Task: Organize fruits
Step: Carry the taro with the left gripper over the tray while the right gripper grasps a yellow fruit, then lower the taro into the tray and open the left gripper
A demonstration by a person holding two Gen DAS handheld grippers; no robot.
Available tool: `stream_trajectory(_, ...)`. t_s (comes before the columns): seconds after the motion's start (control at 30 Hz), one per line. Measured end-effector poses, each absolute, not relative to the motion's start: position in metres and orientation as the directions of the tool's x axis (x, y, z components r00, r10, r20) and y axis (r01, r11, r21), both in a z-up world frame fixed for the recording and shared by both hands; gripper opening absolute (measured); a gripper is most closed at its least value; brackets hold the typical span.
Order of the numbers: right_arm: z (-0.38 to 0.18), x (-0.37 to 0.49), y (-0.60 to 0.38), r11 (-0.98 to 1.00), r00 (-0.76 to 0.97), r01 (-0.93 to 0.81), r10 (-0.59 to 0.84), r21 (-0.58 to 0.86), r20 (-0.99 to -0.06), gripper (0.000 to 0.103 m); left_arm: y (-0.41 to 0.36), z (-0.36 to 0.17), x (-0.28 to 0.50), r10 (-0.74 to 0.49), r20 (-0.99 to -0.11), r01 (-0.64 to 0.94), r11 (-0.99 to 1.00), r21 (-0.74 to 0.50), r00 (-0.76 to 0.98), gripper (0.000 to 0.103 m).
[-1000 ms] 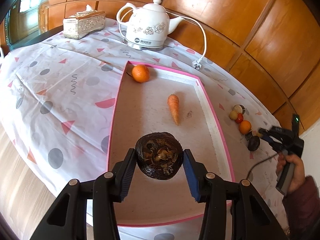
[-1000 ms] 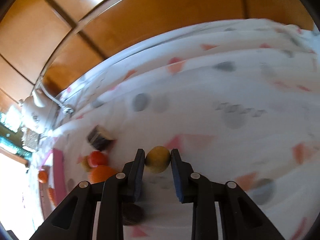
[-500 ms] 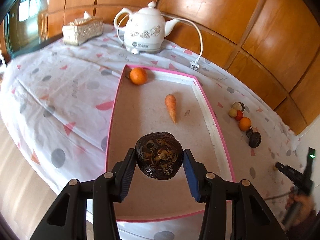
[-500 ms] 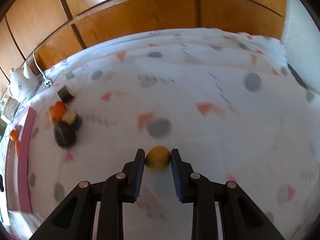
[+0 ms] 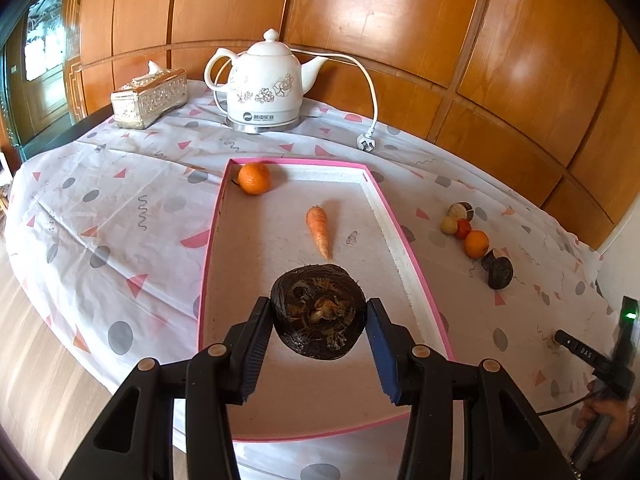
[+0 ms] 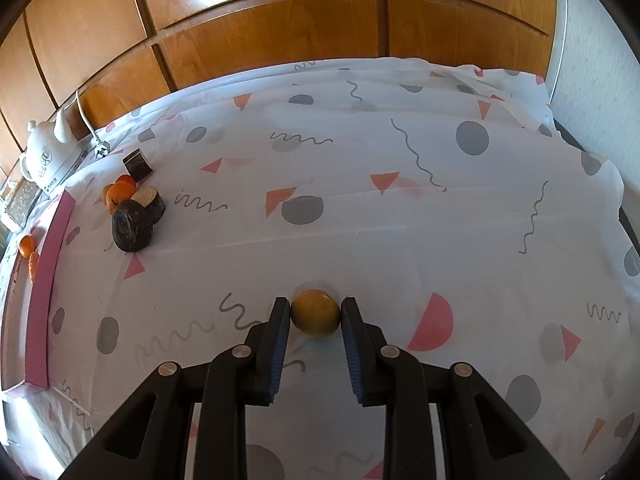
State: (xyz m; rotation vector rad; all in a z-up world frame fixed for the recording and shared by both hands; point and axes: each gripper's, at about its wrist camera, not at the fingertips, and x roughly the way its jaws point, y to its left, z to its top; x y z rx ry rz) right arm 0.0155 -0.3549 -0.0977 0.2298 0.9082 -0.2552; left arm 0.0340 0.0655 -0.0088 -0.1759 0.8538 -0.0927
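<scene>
Plainly, over the near end of the pink-rimmed tray (image 5: 212,240) the left gripper (image 5: 319,322) clamps a dark hairy root (image 5: 319,312) that could roll onto the carrot (image 5: 319,232) if dropped, while the right gripper (image 6: 315,314) pinches a small yellow fruit (image 6: 315,313), low above the cloth, smooth enough to squirt free.

The right gripper (image 5: 560,338) is showing only partly at the left wrist view's edge, its jaws cut off. In the right wrist view, the tray (image 6: 48,256) and kettle (image 6: 46,152) are running off the left border
</scene>
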Motion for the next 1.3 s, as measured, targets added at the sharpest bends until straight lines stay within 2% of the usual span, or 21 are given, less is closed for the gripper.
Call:
stream_trajectory(0.33,-0.099,0.014,-0.352,0.951,0.592,0.300,-0.127,0.071,-0.796,0.026,0.066,-0.014,0.062,-0.101,-0.748,-0.031,0.987,-0.161,0.656,0.048)
stream_trajectory(0.6,-0.099,0.014,-0.352,0.953,0.588,0.295,-0.127,0.066,-0.799,0.026,0.087,-0.020,0.107,-0.081,-0.752,-0.109,0.974,-0.199,0.654,0.048)
stream_trajectory(0.63,-0.099,0.014,-0.352,0.953,0.588,0.296,-0.127,0.066,-0.799,0.026,0.088,-0.020,0.111,-0.078,-0.750,-0.115,0.973,-0.202,0.657,0.050)
stream_trajectory(0.7,-0.099,0.014,-0.351,0.953,0.587,0.297,-0.127,0.066,-0.800,0.026,0.092,-0.018,0.120,-0.083,-0.746,-0.118,0.970,-0.212,0.661,0.060)
stream_trajectory(1.03,-0.099,0.014,-0.351,0.953,0.588,0.297,-0.130,0.064,-0.799,0.026,0.087,-0.008,0.089,-0.006,-0.727,-0.134,0.982,-0.135,0.686,0.070)
stream_trajectory(1.3,-0.099,0.014,-0.350,0.952,0.589,0.299,-0.137,0.058,-0.797,0.026,0.073,0.001,0.054,0.000,-0.700,-0.098,0.990,-0.100,0.714,0.081)
